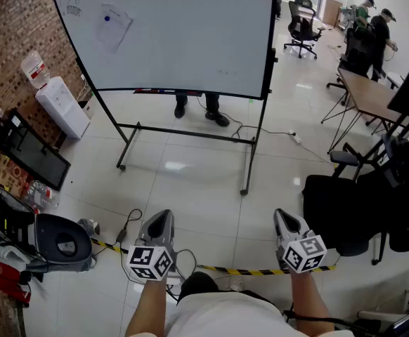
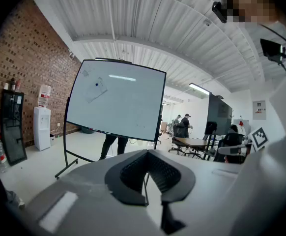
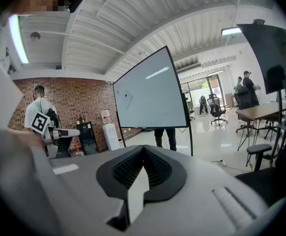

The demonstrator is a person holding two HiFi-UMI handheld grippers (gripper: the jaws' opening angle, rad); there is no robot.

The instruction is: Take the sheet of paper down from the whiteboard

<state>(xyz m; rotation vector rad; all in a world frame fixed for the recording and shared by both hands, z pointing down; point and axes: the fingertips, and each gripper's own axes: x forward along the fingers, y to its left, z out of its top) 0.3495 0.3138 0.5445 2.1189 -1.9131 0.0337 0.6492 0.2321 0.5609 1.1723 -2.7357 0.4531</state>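
Observation:
A wheeled whiteboard (image 1: 183, 34) stands across the room, well ahead of me. A sheet of paper (image 1: 113, 25) hangs tilted near its upper left, held by a blue magnet (image 1: 107, 18). The same sheet of paper (image 2: 96, 90) shows in the left gripper view, and faintly as the paper (image 3: 127, 99) in the right gripper view. My left gripper (image 1: 160, 225) and right gripper (image 1: 287, 222) are held low near my body, far from the board. Both are shut with nothing between the jaws.
A person's legs (image 1: 199, 107) show behind the board. A water dispenser (image 1: 62, 106) and a black rack (image 1: 23, 148) line the brick wall at left. Desks, office chairs (image 1: 301, 28) and people are at right. Black-and-yellow tape (image 1: 254, 270) crosses the floor near my feet.

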